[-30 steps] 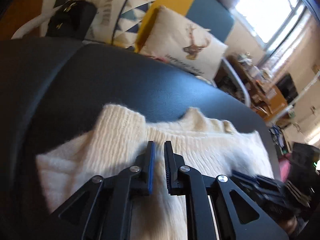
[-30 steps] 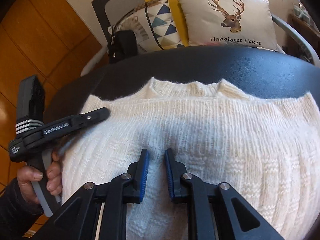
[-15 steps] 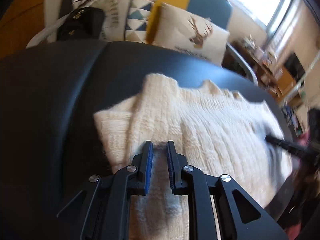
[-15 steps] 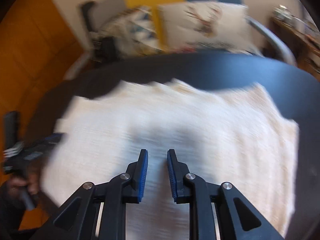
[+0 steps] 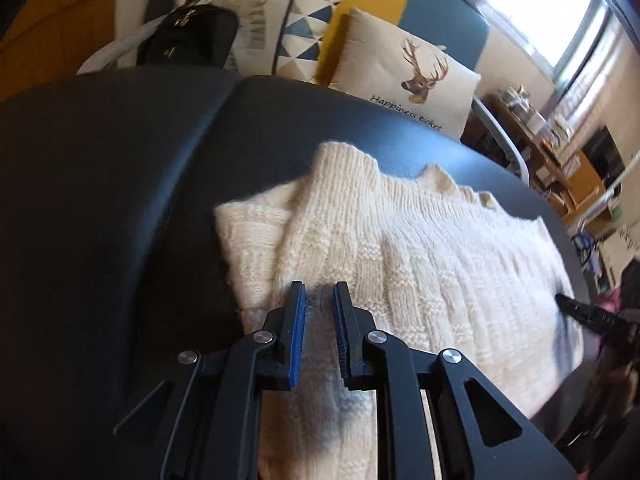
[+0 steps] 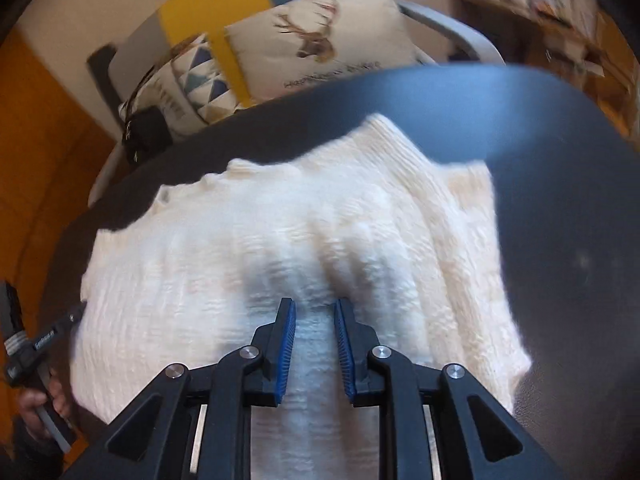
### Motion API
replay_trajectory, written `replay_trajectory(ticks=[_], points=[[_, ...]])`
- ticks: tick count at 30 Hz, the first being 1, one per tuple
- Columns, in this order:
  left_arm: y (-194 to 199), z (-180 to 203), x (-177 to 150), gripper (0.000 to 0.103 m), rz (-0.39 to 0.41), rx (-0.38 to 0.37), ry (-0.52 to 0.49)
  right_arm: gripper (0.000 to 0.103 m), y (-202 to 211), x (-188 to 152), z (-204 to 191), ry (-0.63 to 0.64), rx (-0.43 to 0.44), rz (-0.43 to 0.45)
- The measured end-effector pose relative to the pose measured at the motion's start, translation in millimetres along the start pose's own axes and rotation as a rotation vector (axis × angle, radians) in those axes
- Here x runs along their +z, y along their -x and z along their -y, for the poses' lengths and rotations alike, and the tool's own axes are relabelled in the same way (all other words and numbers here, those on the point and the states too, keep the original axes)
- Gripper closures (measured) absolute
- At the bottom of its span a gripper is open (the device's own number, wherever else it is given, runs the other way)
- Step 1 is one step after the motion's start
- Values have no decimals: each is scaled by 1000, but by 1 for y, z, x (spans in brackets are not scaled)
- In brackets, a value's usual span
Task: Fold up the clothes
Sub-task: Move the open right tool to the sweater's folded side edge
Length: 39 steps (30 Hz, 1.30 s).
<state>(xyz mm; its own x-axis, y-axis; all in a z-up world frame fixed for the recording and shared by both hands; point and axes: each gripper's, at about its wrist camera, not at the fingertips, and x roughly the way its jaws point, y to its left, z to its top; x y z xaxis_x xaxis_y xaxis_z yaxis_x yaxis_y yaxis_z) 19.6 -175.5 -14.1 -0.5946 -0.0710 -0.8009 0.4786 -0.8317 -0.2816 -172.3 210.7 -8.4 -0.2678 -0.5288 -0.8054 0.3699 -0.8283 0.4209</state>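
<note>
On the dark table (image 5: 120,200) the cream knitted sweater (image 5: 420,248) lies flat, with both sleeves folded inward over the body. The left gripper (image 5: 319,304) hangs over the left folded edge, its jaws a little apart after opening, nothing between them. The right gripper (image 6: 315,320) stands the same way over the right side, jaws slightly apart and empty. I think the thick, soft knit can spring open, so a folded sleeve may slide outward. With such a narrow opening, a pinch may catch only the top layer and pull the fold apart. Cushions (image 5: 404,76) behind are well apart.
</note>
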Motion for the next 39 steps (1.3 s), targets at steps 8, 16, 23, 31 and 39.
replay_trajectory(ticks=[8, 16, 23, 31, 39], points=[[1, 20, -27, 87, -17, 94, -149, 83, 35, -12, 39, -62, -99, 65], [43, 33, -42, 87, 52, 36, -211, 85, 54, -21, 46, -50, -2, 56], [17, 22, -66, 87, -11, 47, -153, 90, 38, -59, 66, -35, -77, -25], [28, 31, -83, 87, -2, 30, -190, 83, 57, -51, 20, 32, 13, 39], [51, -4, -69, 87, 42, -20, -50, 83, 6, -57, 18, 63, -52, -94]])
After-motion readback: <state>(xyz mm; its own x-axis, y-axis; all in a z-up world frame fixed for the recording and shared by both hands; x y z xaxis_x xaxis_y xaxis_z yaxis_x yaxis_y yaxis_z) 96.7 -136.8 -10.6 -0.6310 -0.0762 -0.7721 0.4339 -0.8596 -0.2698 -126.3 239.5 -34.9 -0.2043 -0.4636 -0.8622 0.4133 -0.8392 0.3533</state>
